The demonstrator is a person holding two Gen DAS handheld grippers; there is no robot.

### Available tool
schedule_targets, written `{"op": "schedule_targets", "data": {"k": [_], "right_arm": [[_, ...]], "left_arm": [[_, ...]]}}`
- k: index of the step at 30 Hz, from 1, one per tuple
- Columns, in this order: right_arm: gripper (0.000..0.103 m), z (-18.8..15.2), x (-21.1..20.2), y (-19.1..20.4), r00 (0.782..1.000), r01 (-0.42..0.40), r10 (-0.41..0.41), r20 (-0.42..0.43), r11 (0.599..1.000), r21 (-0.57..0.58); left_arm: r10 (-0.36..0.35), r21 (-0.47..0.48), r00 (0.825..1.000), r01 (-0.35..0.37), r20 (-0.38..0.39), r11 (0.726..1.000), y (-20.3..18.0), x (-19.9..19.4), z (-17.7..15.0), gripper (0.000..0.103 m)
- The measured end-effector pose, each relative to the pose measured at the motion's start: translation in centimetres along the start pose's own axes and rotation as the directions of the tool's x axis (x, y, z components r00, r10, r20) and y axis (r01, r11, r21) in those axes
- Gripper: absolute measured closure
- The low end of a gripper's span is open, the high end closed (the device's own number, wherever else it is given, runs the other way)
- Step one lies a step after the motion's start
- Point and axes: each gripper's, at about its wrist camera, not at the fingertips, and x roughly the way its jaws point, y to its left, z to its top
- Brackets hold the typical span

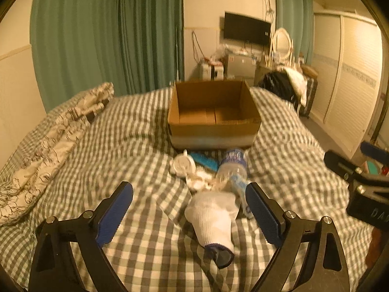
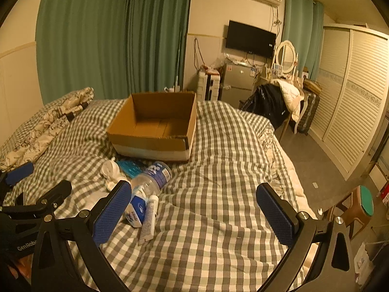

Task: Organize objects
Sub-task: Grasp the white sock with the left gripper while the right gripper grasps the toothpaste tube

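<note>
An open, empty cardboard box (image 1: 214,114) sits on the checked bed; it also shows in the right wrist view (image 2: 153,126). In front of it lies a small pile: a white sock (image 1: 214,216), a clear water bottle (image 1: 233,168), a white round lid (image 1: 182,165) and a blue packet (image 1: 204,161). My left gripper (image 1: 189,209) is open, its fingers on either side of the sock, above it. My right gripper (image 2: 194,206) is open and empty over bare bedding, right of the bottle (image 2: 153,177), a white-blue tube (image 2: 137,209) and a grey tube (image 2: 150,216).
A patterned pillow (image 1: 48,146) lies at the bed's left side. Green curtains hang behind. A chair with clothes (image 2: 274,104), a dresser with a mirror and a wardrobe (image 2: 352,112) stand to the right. A stool (image 2: 359,206) stands by the bed's right edge.
</note>
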Motion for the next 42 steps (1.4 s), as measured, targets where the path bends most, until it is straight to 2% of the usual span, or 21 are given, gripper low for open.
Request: {"op": "schedule_targets", "data": {"k": [5,6,8,10,11,13,15,19,22,24,26,28,30,35,37,38,42], "right_arm": [[0.000,-1.0,2.3,-0.5,0.999,-0.006,0.006,-0.052,1.000,0.012],[0.000,-1.2,2.7,-0.5,0.998,-0.008,0.008,-0.059,1.000,0.012],[0.000,-1.5,3.6,-0.6,0.997,-0.014,0.015,-0.079,1.000,0.014],[0.000,-2.0,4.4,-0.6,0.995,-0.019,0.021,-0.101,1.000,0.017],[0.000,-2.1,4.7,-0.6,0.994,-0.022,0.024,-0.109,1.000,0.018],[0.000,-2.4,5.4,-0.5,0.991,-0.032,0.034,-0.128,0.999,0.019],[0.000,-2.8,5.9,-0.2,0.988,-0.045,0.047,-0.144,0.999,0.014],[0.005,-3.4,6.7,1.2,0.981,-0.077,0.072,-0.180,0.997,-0.022],[0.014,-4.2,7.8,2.5,0.972,-0.098,0.084,-0.220,0.993,-0.057],[0.035,-4.7,9.1,3.5,0.962,-0.107,0.082,-0.259,0.991,-0.083],[0.045,-5.2,10.3,4.4,0.950,-0.124,0.086,-0.300,0.986,-0.108],[0.046,-5.4,11.1,5.2,0.945,-0.132,0.085,-0.314,0.983,-0.131],[0.053,-5.3,12.0,6.0,0.940,-0.138,0.081,-0.332,0.979,-0.151],[0.059,-5.4,13.6,7.3,0.921,-0.158,0.081,-0.381,0.972,-0.175],[0.067,-5.5,13.4,7.8,0.922,-0.155,0.069,-0.380,0.968,-0.200],[0.080,-5.5,13.2,8.0,0.923,-0.161,0.072,-0.378,0.964,-0.210],[0.082,-5.4,12.1,7.8,0.929,-0.182,0.106,-0.356,0.965,-0.189]], "left_arm": [[-0.002,0.024,0.994,0.005,-0.105,1.000,-0.9,3.6,-1.7,0.009],[-0.009,0.029,0.992,0.013,-0.124,0.999,-1.2,4.3,-2.2,0.012],[-0.025,0.040,0.986,0.032,-0.163,0.999,-1.7,5.6,-2.9,0.021],[-0.038,0.056,0.978,0.050,-0.206,0.997,-2.2,6.9,-3.7,0.041],[-0.057,0.057,0.974,0.071,-0.221,0.996,-2.4,7.4,-4.0,0.046],[-0.092,0.052,0.969,0.107,-0.231,0.993,-2.5,7.6,-4.3,0.063],[-0.108,0.055,0.971,0.123,-0.213,0.991,-2.6,7.1,-4.2,0.068],[-0.116,0.035,0.980,0.123,-0.163,0.992,-1.8,5.1,-3.1,0.069],[-0.102,0.014,0.990,0.104,-0.102,0.994,-0.2,3.1,-1.6,0.069],[-0.094,0.002,0.993,0.094,-0.077,0.996,0.8,2.4,-0.8,0.069],[-0.081,-0.012,0.995,0.081,-0.062,0.997,1.6,2.0,-0.5,0.069],[-0.080,-0.024,0.995,0.079,-0.064,0.997,2.2,2.1,-0.5,0.069],[-0.085,-0.037,0.994,0.083,-0.071,0.996,2.8,2.6,-0.7,0.069],[-0.099,-0.056,0.991,0.094,-0.086,0.994,3.6,3.0,-1.3,0.069],[-0.102,-0.061,0.991,0.097,-0.085,0.993,3.9,3.0,-1.4,0.069],[-0.103,-0.062,0.991,0.098,-0.084,0.993,3.9,2.8,-1.5,0.069],[-0.103,-0.065,0.992,0.098,-0.071,0.993,4.2,2.2,-1.5,0.069]]}}
